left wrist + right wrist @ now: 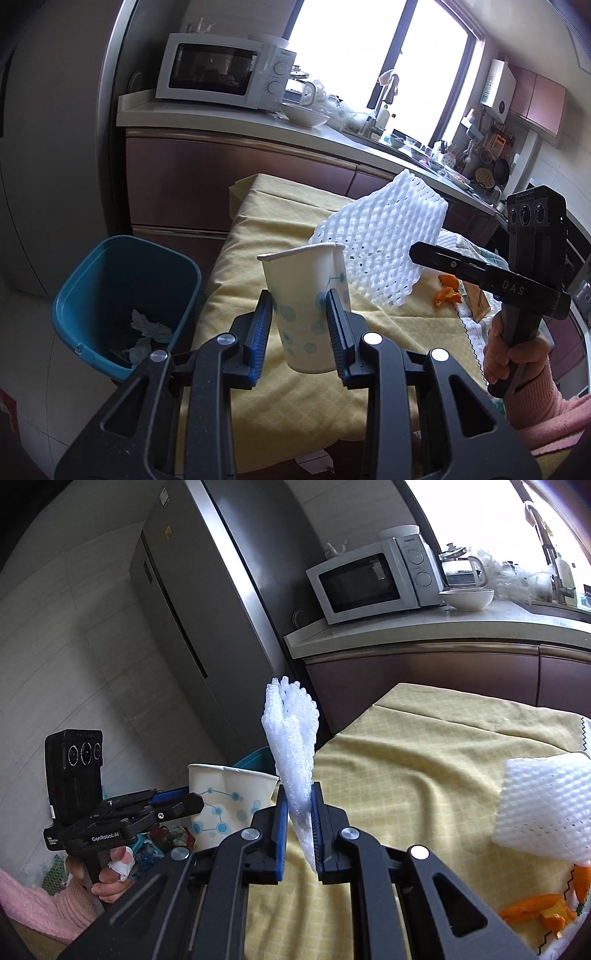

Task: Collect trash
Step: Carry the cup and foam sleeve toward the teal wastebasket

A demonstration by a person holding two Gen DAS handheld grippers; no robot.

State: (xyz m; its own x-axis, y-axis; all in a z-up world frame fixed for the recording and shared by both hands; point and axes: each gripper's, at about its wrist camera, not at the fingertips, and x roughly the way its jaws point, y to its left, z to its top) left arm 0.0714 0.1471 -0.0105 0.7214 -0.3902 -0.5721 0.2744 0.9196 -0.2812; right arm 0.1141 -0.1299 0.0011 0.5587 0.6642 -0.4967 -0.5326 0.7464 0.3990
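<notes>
My left gripper (pixel 299 301) is shut on a white paper cup with blue dots (pixel 306 306) and holds it upright above the yellow tablecloth (pixel 258 387). The cup also shows in the right wrist view (pixel 225 801). My right gripper (pixel 299 801) is shut on a white foam net sleeve (pixel 293 738), which stands up between its pads. The same sleeve shows in the left wrist view (pixel 384 243), held to the right of the cup. A blue trash bin (pixel 122 302) with crumpled paper inside stands on the floor left of the table.
A second foam net sleeve (pixel 546 805) and orange peels (pixel 543 912) lie on the cloth at the right. Behind the table runs a kitchen counter (pixel 221 118) with a microwave (pixel 221 70) and dishes. A steel fridge (pixel 207 609) stands at the left.
</notes>
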